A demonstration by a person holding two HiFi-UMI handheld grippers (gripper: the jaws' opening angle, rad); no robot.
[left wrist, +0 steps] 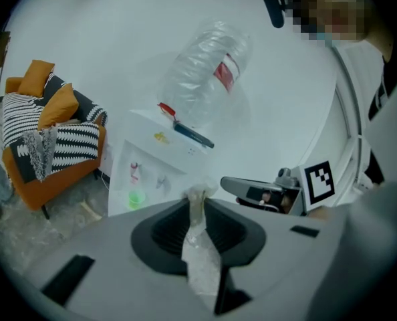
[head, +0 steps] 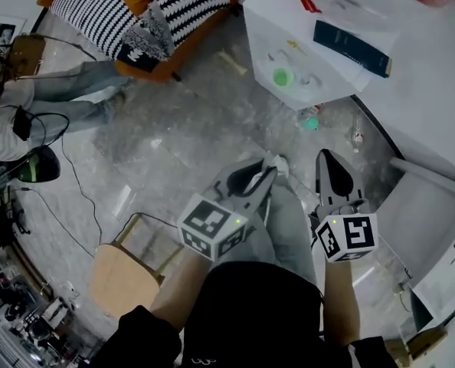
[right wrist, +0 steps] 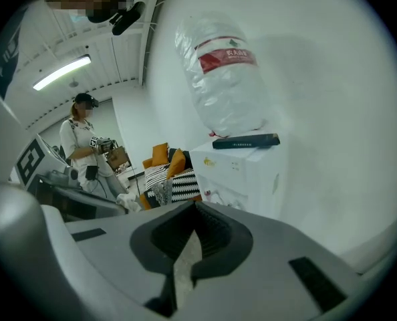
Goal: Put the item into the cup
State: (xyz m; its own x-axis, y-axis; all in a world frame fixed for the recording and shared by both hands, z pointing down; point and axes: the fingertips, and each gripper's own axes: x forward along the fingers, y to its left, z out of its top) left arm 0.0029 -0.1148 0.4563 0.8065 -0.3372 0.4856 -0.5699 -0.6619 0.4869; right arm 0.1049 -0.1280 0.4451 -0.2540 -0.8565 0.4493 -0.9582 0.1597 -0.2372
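My left gripper is shut on a crumpled, translucent plastic wrapper; its twisted end sticks out past the jaw tips. My right gripper is beside it, jaws closed together with nothing seen in them. Both hang over the floor in front of my body. A small green cup stands in the tap recess of the white water dispenser, well ahead of both grippers. The left gripper view shows the cup low on the dispenser's front.
A dark blue flat box lies on the dispenser, under the big clear bottle. Another greenish item lies on the floor by the dispenser. An orange sofa with striped cushions, a wooden stool, cables and another person are to the left.
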